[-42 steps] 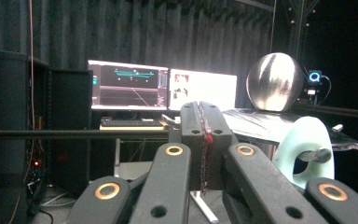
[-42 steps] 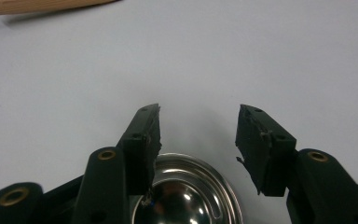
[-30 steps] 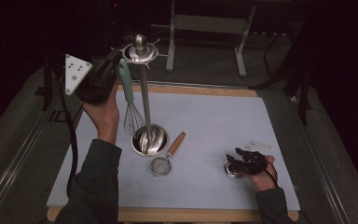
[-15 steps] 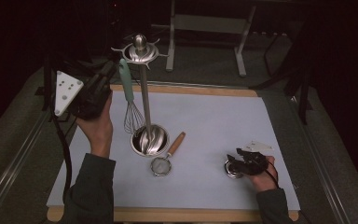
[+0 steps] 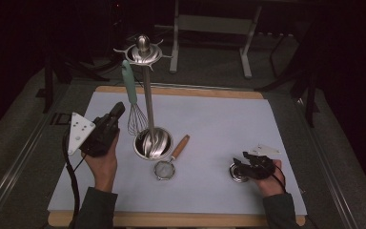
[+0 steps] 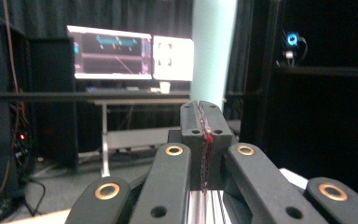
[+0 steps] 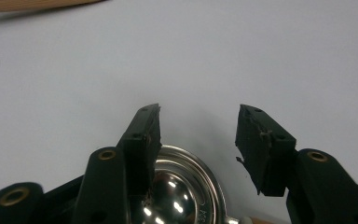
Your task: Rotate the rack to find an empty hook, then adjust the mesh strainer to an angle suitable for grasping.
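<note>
A steel utensil stand (image 5: pixel 147 95) rises from a round base on the pale mat (image 5: pixel 228 119). A whisk (image 5: pixel 132 98) with a mint handle (image 6: pixel 213 51) hangs from its top ring. My left gripper (image 5: pixel 117 111) is held low to the left of the stand, pointing up toward the whisk, and its jaws are shut (image 6: pixel 204 125) with nothing between them. At the near right, my right gripper (image 5: pixel 238 163) rests on the mat with its jaws open (image 7: pixel 198 119). A small shiny steel cup (image 7: pixel 182 189) lies just under and between them, its rim by the left jaw.
A small mesh strainer (image 5: pixel 165 169) with a wooden handle (image 5: pixel 180 146) lies on the mat in front of the stand's base (image 5: pixel 153 143). A wooden table edge (image 5: pixel 181 90) runs along the far side. Metal frame legs (image 5: pixel 245 43) stand beyond, and lit monitors (image 6: pixel 130 58) glow in the dark background.
My left gripper has come down and back toward the person, from beside the top of the whisk handle to low at the stand's left. The right gripper has stayed put.
</note>
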The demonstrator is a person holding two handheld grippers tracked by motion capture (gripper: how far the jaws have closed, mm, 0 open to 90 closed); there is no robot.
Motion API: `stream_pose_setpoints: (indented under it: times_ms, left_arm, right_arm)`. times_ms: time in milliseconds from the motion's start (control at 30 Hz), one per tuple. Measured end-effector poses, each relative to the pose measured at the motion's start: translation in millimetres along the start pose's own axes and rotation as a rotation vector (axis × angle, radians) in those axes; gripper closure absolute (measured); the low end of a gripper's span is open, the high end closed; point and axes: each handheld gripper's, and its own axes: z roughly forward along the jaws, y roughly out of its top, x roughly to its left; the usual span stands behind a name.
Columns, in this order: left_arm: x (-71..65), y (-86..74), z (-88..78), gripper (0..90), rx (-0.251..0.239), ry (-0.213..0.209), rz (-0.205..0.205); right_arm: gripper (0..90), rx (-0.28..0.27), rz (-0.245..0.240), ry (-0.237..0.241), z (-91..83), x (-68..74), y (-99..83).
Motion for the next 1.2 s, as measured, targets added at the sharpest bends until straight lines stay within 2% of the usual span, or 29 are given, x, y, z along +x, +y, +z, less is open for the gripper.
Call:
stream_pose_setpoints:
  times_ms: [100, 133, 167, 200, 233, 367, 400, 433, 467, 567, 600, 667, 767, 800, 900, 1133, 1167, 1200]
  left_arm:
    - [-2.5, -14.5, -1.9, 89.7, 0.047, -0.018, 0.003]
    - [-2.5, -14.5, -1.9, 89.7, 0.047, -0.018, 0.003]
    - [-3.4, -22.7, -1.7, 89.5, 0.079, -0.032, 0.006]
    - [-3.4, -22.7, -1.7, 89.2, 0.079, -0.032, 0.006]
    - [-3.2, -28.9, -0.8, 89.0, 0.105, -0.039, 0.004]
    - [-5.2, -39.9, 1.1, 88.8, 0.160, -0.048, 0.025]
    - [-5.2, -39.9, 1.1, 88.6, 0.160, -0.048, 0.025]
    - [-6.3, -45.4, 2.2, 88.2, 0.191, -0.042, 0.035]
    - [-6.3, -45.4, 2.2, 88.2, 0.191, -0.042, 0.035]
    - [-6.1, -60.3, 2.7, 88.0, 0.249, -0.040, 0.029]
    - [-6.1, -60.3, 2.7, 87.9, 0.249, -0.040, 0.029]
    - [-6.3, -70.9, 3.3, 87.8, 0.296, -0.040, 0.037]
    - [-6.1, -80.4, 3.9, 87.4, 0.339, -0.051, 0.044]
    - [-6.1, -80.4, 3.9, 87.3, 0.339, -0.051, 0.044]
    - [-8.0, -93.0, 4.2, 87.2, 0.396, -0.065, 0.049]
    - [-14.5, -111.8, 4.2, 86.7, 0.464, -0.089, 0.059]
    - [-18.7, -118.3, 4.5, 86.8, 0.491, -0.102, 0.072]
    - [-18.7, -118.3, 4.5, 86.7, 0.491, -0.102, 0.072]
  right_arm:
    - [49.5, 0.006, 0.002, -0.001, 0.2, 0.6, -0.3]
    - [49.5, 0.007, 0.000, 0.000, 0.3, 0.6, -0.3]
    - [49.5, 0.005, -0.003, 0.001, 0.4, 0.5, -0.2]
    - [49.5, 0.003, 0.000, 0.004, 0.3, 0.4, 0.0]
    - [49.5, -0.001, 0.003, 0.012, 0.2, 0.3, 0.2]
    - [49.4, -0.003, 0.002, 0.017, -0.3, 0.5, 0.5]
    - [49.4, -0.004, 0.004, 0.019, -0.4, 0.4, 0.5]
    - [49.4, -0.005, 0.005, 0.019, -0.4, 0.3, 0.5]
    - [49.4, -0.005, 0.005, 0.019, -0.4, 0.3, 0.5]
    - [49.4, -0.005, 0.008, 0.025, -0.6, 0.3, 0.5]
    - [49.4, -0.005, 0.008, 0.025, -0.6, 0.3, 0.5]
    - [49.4, -0.005, 0.007, 0.026, -0.6, 0.3, 0.5]
    - [49.4, -0.003, 0.006, 0.028, -0.2, 0.4, 0.3]
    - [49.4, -0.002, 0.005, 0.028, 0.1, 0.4, 0.2]
    - [49.4, 0.001, 0.006, 0.029, 0.7, 1.0, 0.2]
    - [49.3, 0.003, 0.005, 0.030, 1.5, 1.4, 0.0]
    - [49.4, 0.003, 0.006, 0.031, 1.8, 1.2, -0.3]
    - [49.4, 0.003, 0.006, 0.031, 1.8, 1.2, -0.3]
